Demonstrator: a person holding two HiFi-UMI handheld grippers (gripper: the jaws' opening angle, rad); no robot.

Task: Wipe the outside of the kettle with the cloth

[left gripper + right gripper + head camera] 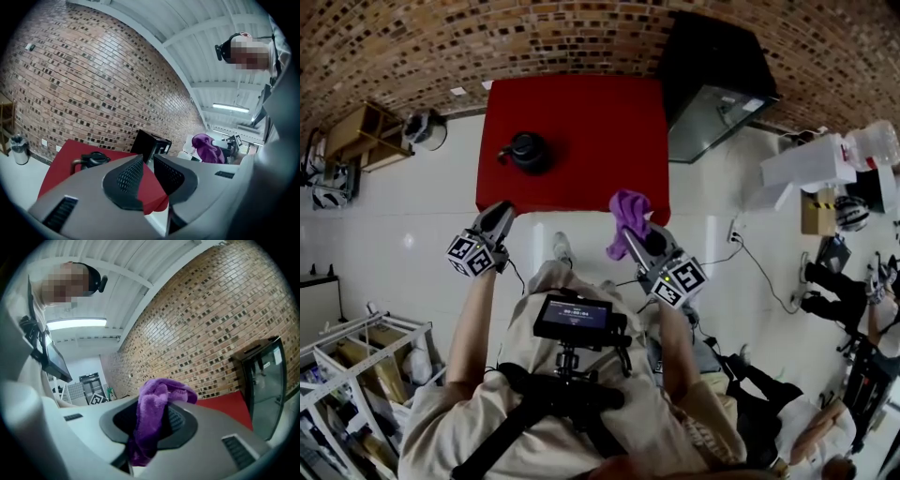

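Observation:
A black kettle [525,150] stands on the left half of the red table [600,122]; the left gripper view shows the kettle [91,159] ahead and to the left. My left gripper [499,220] hovers at the table's front left corner, short of the kettle, and is open: its jaws [147,159] stand a little apart with nothing between them. My right gripper [649,239] is at the table's front right corner, shut on a purple cloth [628,217]. The cloth [152,427] hangs bunched between that gripper's pads and droops below them.
A black cabinet with a glass door [712,84] stands just right of the table against the brick wall [581,37]. A wooden shelf [361,136] and a bin [427,129] stand at the left. A metal rack [356,375] is near left, and cables [750,262] and seated people are at the right.

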